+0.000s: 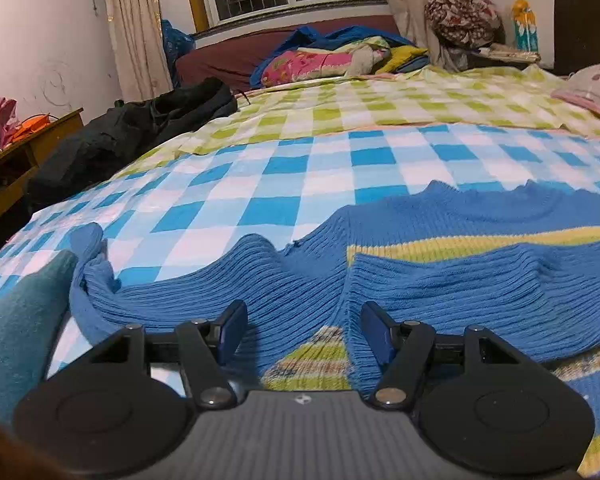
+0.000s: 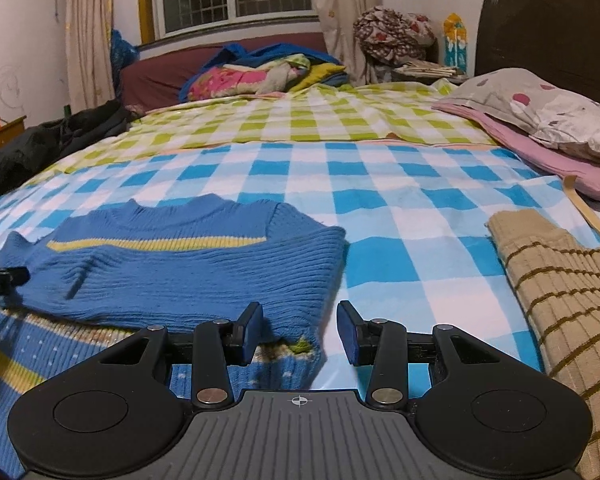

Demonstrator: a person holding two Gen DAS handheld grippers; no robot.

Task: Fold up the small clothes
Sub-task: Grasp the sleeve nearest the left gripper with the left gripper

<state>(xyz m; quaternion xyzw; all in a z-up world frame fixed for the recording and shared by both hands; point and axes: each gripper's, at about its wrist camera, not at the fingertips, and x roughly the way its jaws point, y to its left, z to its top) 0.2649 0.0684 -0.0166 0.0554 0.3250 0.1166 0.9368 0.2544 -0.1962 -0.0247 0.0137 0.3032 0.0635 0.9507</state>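
Note:
A small blue ribbed sweater [image 1: 440,280] with yellow stripes lies flat on the blue checked bedsheet [image 1: 300,172]. One sleeve is folded across its chest; the other sleeve [image 1: 172,292] lies stretched out to the left. My left gripper [image 1: 304,330] is open just above the sweater near that sleeve's shoulder, holding nothing. In the right wrist view the sweater [image 2: 188,268] lies left of centre. My right gripper [image 2: 300,332] is open over its lower right edge, holding nothing. The left gripper's fingertip [image 2: 4,278] shows at the left edge.
A tan striped knit garment [image 2: 560,300] lies on the bed at the right. A teal cloth [image 1: 16,320] lies at the left. Pillows [image 2: 548,120] are at the far right, a pile of bedding [image 2: 260,72] at the far end, dark clothes [image 1: 132,128] on the left edge.

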